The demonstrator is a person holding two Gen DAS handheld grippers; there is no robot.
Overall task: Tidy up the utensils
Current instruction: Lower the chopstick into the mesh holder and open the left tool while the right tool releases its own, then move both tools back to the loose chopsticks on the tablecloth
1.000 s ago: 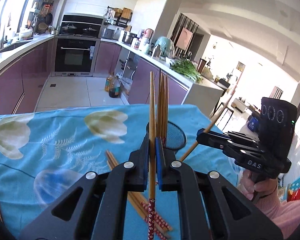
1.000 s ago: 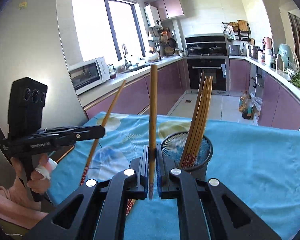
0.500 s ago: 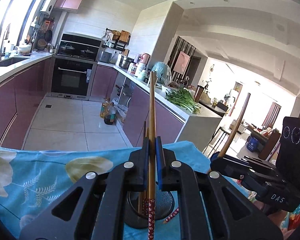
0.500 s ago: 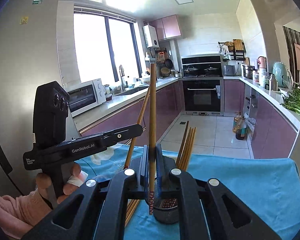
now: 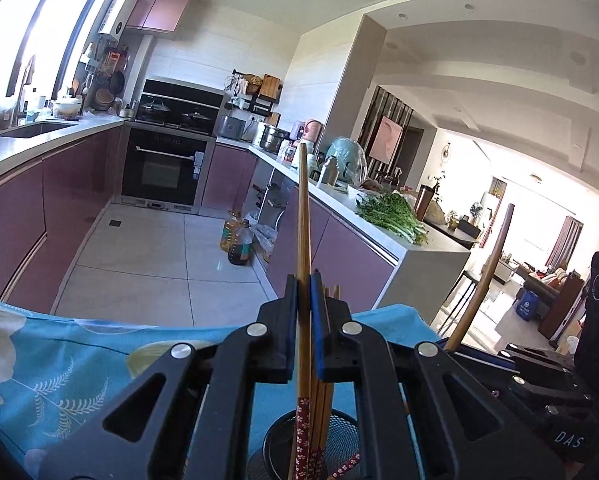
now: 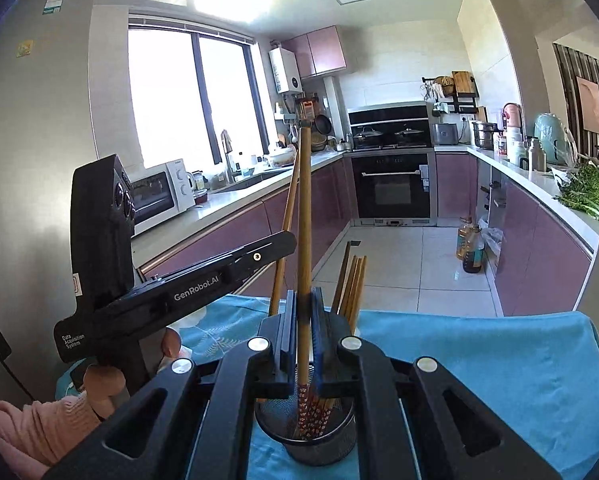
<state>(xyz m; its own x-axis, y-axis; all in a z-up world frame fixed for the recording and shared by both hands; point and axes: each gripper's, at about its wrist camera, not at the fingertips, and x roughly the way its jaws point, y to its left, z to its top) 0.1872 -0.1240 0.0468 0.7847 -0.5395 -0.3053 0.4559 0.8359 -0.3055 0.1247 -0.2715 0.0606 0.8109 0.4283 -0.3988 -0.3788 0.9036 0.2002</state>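
Left tongs (image 5: 304, 316) are clamped tight on one chopstick (image 5: 302, 240), held upright. Right tongs (image 6: 304, 320) are likewise clamped on a second chopstick (image 6: 304, 216), also upright. Both patterned lower ends are positioned over the mesh cup (image 6: 335, 446), where more chopsticks (image 6: 353, 284) are already stood. The cup is set on the blue-clothed desk (image 6: 499, 360).

Both wrist views: close above mesh holder (image 6: 323, 436) | face kitchen | share oven (image 5: 161, 168)
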